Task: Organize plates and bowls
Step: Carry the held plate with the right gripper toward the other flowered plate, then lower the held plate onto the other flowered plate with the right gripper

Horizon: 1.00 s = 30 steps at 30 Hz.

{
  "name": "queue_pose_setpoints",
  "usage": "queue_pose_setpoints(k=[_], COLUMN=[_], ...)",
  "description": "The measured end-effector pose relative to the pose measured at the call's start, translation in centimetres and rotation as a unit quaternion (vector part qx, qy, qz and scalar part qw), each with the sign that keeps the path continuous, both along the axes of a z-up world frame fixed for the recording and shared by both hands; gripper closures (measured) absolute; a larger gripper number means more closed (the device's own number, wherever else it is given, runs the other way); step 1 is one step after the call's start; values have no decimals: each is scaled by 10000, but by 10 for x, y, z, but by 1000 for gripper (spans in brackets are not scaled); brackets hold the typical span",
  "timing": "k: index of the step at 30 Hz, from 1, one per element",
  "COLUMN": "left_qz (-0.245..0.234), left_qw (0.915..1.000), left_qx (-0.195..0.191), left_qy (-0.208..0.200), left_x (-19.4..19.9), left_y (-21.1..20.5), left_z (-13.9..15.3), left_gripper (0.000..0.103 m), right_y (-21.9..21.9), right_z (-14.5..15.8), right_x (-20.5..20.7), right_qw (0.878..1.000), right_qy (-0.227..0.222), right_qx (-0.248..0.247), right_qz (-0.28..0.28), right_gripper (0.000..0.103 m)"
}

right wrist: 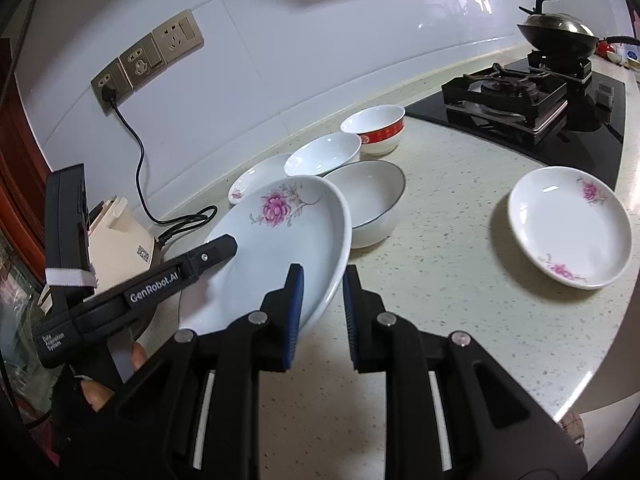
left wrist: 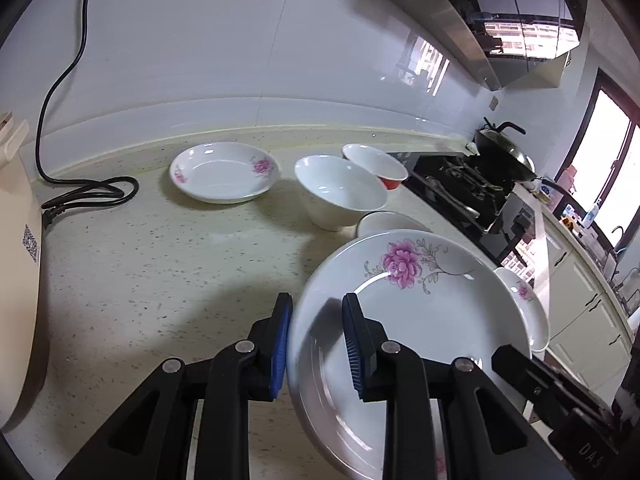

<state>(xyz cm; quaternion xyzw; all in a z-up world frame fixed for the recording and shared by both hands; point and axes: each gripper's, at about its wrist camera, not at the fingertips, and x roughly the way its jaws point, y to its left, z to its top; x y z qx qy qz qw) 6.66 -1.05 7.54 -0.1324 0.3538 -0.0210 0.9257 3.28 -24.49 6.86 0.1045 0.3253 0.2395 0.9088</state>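
Note:
A large white plate with a pink flower (left wrist: pixel 416 304) is held tilted above the counter; it also shows in the right wrist view (right wrist: pixel 288 236). My left gripper (left wrist: pixel 316 312) straddles its near rim, jaws apart. My right gripper (right wrist: pixel 322 280) straddles the opposite rim, jaws apart too, and its body shows in the left wrist view (left wrist: pixel 552 392). A small flowered plate (left wrist: pixel 224 172) lies at the back. A white bowl (left wrist: pixel 340 190), a red-banded bowl (left wrist: pixel 380 166) and a grey-rimmed bowl (right wrist: pixel 372 196) stand close together. Another flowered plate (right wrist: pixel 568 224) lies to the right.
A gas hob (right wrist: pixel 516 96) with a black wok (right wrist: pixel 556 36) stands at the right end of the speckled counter (left wrist: pixel 160 264). A black cable (left wrist: pixel 84 194) lies coiled at the back left beside a cream appliance (left wrist: pixel 16 260). Wall sockets (right wrist: pixel 148 60) sit above.

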Motion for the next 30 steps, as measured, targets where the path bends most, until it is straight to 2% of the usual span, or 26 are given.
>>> queue_pose_setpoints(k=[10,30], left_qz=[-180,-802], left_qw=[9994,9966], left_qx=[193,171], left_qy=[-208,4], left_x=[0,65], left_y=[-47,-160], left_z=[17,16], left_gripper=[76,76], right_y=[-44,-148], right_z=[1,0], right_x=[0,34], right_qw=[9995,9902], right_qy=[81,143], right_qx=[153,512], right_qz=[-263,-1295], right_gripper=[80,80])
